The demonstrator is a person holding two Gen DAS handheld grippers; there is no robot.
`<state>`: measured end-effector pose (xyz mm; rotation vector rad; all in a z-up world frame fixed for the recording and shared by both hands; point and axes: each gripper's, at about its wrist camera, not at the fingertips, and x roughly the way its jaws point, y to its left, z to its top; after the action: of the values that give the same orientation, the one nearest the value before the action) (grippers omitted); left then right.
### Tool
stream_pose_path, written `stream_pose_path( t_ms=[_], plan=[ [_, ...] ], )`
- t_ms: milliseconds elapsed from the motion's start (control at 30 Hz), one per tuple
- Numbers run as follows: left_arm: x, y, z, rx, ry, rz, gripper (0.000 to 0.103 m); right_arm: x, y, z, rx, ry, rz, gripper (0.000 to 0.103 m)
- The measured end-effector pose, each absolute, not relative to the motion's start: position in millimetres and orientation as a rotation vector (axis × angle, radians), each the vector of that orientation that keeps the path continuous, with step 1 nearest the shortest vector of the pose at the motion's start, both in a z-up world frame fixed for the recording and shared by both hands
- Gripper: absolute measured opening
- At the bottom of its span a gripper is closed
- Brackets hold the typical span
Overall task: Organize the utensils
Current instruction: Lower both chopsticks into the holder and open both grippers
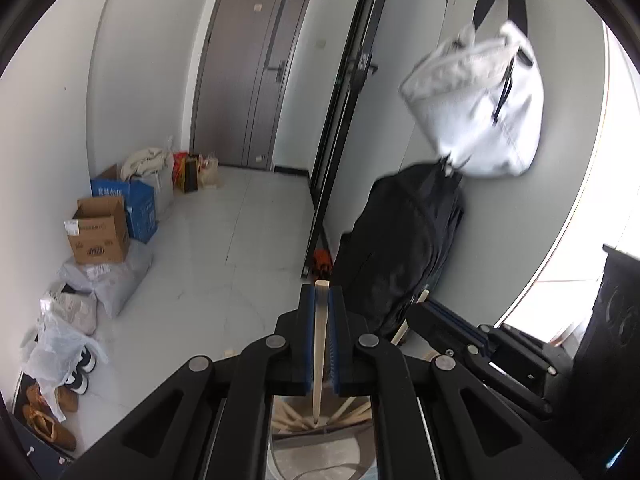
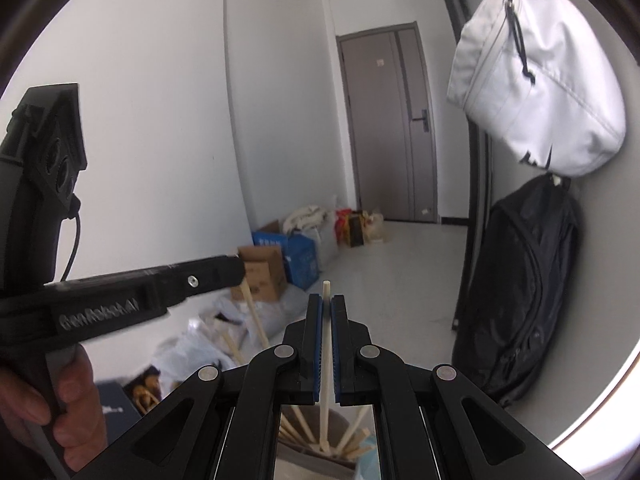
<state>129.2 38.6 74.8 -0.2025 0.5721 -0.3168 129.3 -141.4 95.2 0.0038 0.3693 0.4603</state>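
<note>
We see a white bag [image 2: 536, 76] hanging on the wall above a black bag [image 2: 520, 292]. Our left tool [image 1: 322, 300] clamps a wooden chopstick [image 1: 320, 344] upright, its lower end among other chopsticks [image 1: 348, 408] in a round holder [image 1: 280, 460]. Our right tool [image 2: 327, 308] pinches a pale chopstick [image 2: 327, 360] the same way over that holder.

Bright daylight blows out the frame edge right of the jaws; strong fisheye bending, dark corners, slight blur nearby.
</note>
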Motion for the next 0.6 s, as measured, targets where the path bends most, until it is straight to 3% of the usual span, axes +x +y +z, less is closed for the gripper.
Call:
stream_pose_path(
  t_ms=[600],
  plan=[
    [126.5, 18.8, 34.4, -0.141, 0.761, -0.411, 0.002, 108.8, -143.5, 35.3, -0.037, 0.484, 0.481, 0.003]
  ],
)
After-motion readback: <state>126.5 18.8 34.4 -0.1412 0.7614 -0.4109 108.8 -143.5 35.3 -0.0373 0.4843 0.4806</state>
